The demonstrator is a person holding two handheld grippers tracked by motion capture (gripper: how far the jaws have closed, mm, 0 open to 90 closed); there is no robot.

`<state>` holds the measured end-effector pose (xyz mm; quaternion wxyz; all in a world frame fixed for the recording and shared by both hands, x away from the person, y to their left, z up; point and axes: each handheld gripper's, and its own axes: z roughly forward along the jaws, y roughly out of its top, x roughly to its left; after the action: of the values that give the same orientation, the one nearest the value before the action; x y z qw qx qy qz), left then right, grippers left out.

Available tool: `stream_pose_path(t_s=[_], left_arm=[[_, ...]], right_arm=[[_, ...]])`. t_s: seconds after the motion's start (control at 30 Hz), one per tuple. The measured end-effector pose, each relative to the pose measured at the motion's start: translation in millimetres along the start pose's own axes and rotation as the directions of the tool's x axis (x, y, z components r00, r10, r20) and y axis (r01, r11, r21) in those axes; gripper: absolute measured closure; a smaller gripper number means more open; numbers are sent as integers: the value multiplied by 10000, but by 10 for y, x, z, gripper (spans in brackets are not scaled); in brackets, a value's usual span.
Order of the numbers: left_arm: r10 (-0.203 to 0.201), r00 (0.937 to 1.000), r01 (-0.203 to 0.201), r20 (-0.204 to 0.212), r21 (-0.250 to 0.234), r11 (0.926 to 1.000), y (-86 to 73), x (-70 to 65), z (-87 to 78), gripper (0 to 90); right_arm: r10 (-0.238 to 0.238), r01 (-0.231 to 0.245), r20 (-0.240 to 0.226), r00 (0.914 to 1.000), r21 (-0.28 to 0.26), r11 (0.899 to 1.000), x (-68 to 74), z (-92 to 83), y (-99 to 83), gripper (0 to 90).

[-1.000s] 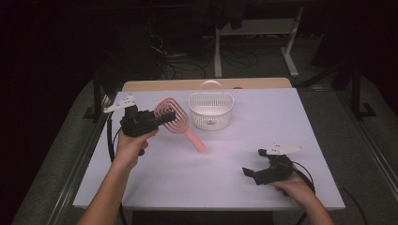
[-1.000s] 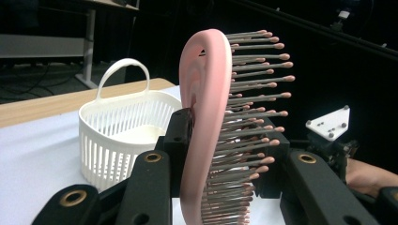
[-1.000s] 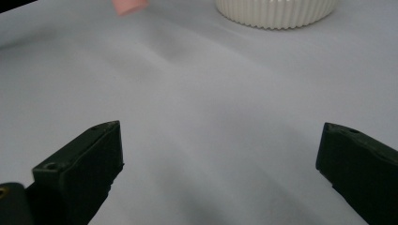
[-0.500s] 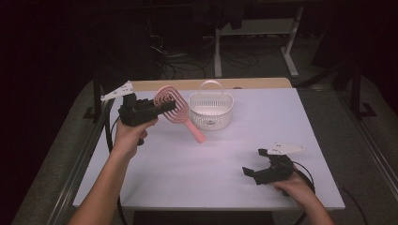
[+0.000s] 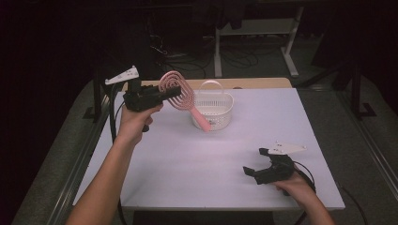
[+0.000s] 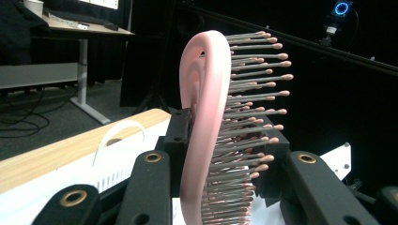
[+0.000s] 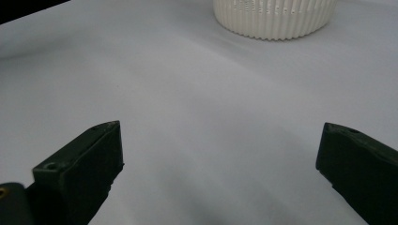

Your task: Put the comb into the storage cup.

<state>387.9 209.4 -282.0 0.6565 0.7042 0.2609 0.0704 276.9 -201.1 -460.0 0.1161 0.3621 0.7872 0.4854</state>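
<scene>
Right tool: the right tool sits low at about 5 o'clock on the surface, gripped by the person's right hand; its jaws stand wide apart with nothing between them, and the right gripper view shows bare white sheet in the gap.
Surface: the surface is a white sheet over a wooden top, whose pale wood edge shows along the far side at 12 o'clock.
Left forearm: it comes in from 7 o'clock and rises toward 10 o'clock, with the left hand wrapped around the tool's grip.
Left tool: the left tool is lifted off the surface at about 10 o'clock, pointing toward 3 o'clock; its jaws are clamped on the head of the pink hairbrush.
Hairbrush: held in the air, clear of the surface, its spiral head upward and its handle slanting down toward 5 o'clock in front of the basket; in the left gripper view the head stands edge-on between the jaws, bristles pointing toward 3 o'clock.
Basket: the white basket stands on the surface at about 12 o'clock, just beyond the brush handle, with its hoop handle raised; whether the handle tip touches it I cannot tell.
Beyond: dark floor with cables and desk legs.
</scene>
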Motion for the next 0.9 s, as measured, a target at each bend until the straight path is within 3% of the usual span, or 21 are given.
stream_pose_path(t_s=[0.3, 0.9], left_arm=[[103, 9999, -103, 60, -59, 9999, 127, 60, 159, 652], [-156, 9991, 147, -382, -247, 9996, 267, 224, 494, 652]], right_arm=[[22, -22, 3, 10000, 0, 10000, -7, -5, -1, 6], [-33, 33, 17, 10000, 136, 9999, 4, -1, 2, 6]])
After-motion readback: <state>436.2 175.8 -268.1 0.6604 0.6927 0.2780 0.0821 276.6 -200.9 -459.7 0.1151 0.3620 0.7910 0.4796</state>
